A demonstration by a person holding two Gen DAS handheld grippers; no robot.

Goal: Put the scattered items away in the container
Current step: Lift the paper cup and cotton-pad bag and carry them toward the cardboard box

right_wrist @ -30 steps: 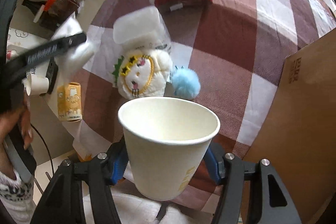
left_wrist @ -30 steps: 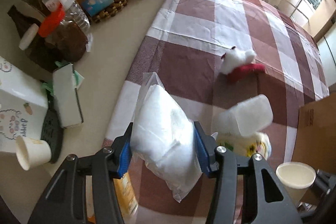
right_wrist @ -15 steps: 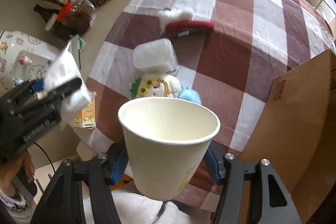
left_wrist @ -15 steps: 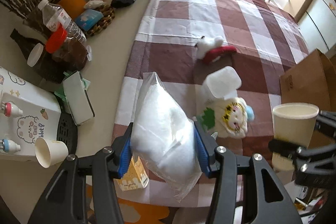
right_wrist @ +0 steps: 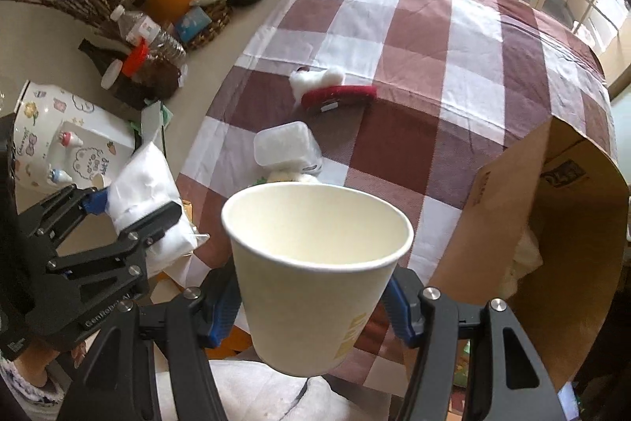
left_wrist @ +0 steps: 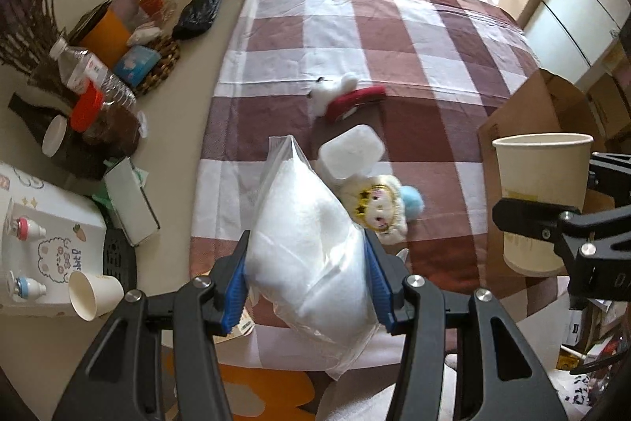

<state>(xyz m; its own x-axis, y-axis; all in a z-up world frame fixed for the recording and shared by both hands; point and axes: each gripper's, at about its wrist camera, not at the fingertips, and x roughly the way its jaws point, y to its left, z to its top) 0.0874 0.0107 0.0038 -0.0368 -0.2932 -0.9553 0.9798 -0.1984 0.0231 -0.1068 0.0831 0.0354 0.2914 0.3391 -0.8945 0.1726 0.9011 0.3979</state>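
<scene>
My left gripper [left_wrist: 307, 279] has its jaws clamped on a clear plastic bag [left_wrist: 305, 247] stuffed with white material, holding it up above the near edge of the worktop [left_wrist: 434, 38], which is covered with a brown-and-white checked cloth. My right gripper [right_wrist: 315, 306] has its jaws closed around a paper cup [right_wrist: 315, 263], upright, mouth open to the camera, held above the near edge just beside the cardboard box [right_wrist: 552, 243]. The box stands at the right side of the worktop with its opening turned toward me; something pale shows inside it.

Lying on the cloth are a white plastic tub [left_wrist: 351, 148], touching it a round plush face [left_wrist: 378, 210] with a blue pompom [left_wrist: 412, 200] at its side, and farther back a red-and-white plush piece [left_wrist: 347, 97]. A small yellow carton [left_wrist: 240, 326] peeks out under my left jaws.

On the bare worktop to the left sit bottles [left_wrist: 90, 73], a woven basket [left_wrist: 157, 66] and a tipped paper cup [left_wrist: 92, 296].
</scene>
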